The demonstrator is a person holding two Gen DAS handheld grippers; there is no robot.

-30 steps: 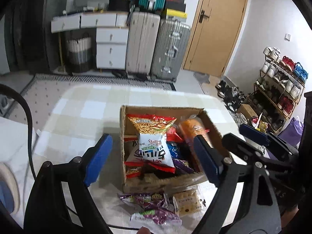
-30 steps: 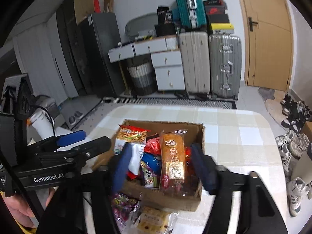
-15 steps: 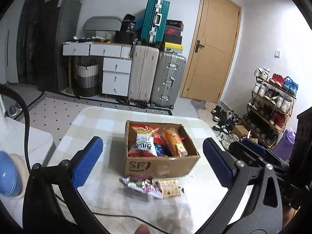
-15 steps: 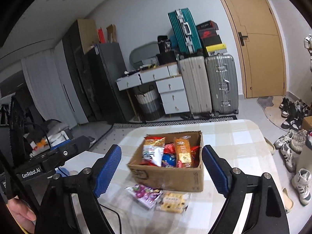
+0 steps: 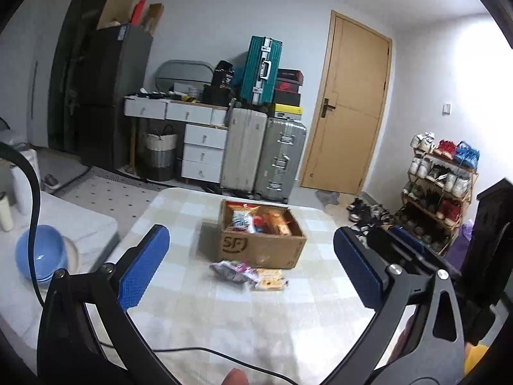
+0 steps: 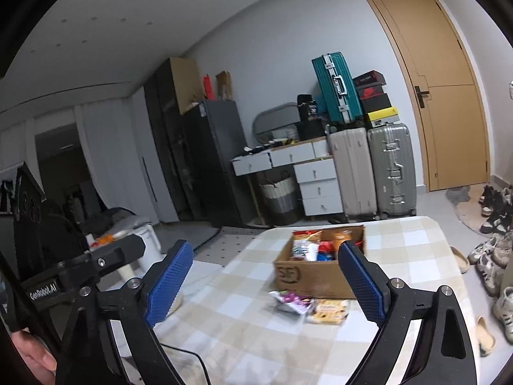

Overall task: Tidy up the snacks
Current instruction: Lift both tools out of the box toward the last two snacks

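Note:
A brown cardboard box [image 5: 263, 245] holding several snack packets stands on the checked table [image 5: 224, 314]; it also shows in the right wrist view [image 6: 307, 276]. In front of the box lie a purple snack packet [image 5: 232, 271] and a yellow cracker packet [image 5: 269, 284], seen too in the right wrist view as the purple packet [image 6: 290, 300] and cracker packet [image 6: 328, 311]. My left gripper [image 5: 251, 266] is open and empty, well back from the box. My right gripper [image 6: 266, 284] is open and empty, also held back and above the table.
A black cable [image 5: 179, 351] lies on the table's near edge. A blue bowl [image 5: 38, 256] sits to the left. Suitcases [image 5: 263, 157], white drawers [image 5: 202, 157] and a door [image 5: 349, 112] stand behind; a shoe rack [image 5: 439, 192] is at the right.
Both grippers have pulled back and up from over the box, and their jaws have opened wider. The box and the two packets have stayed put.

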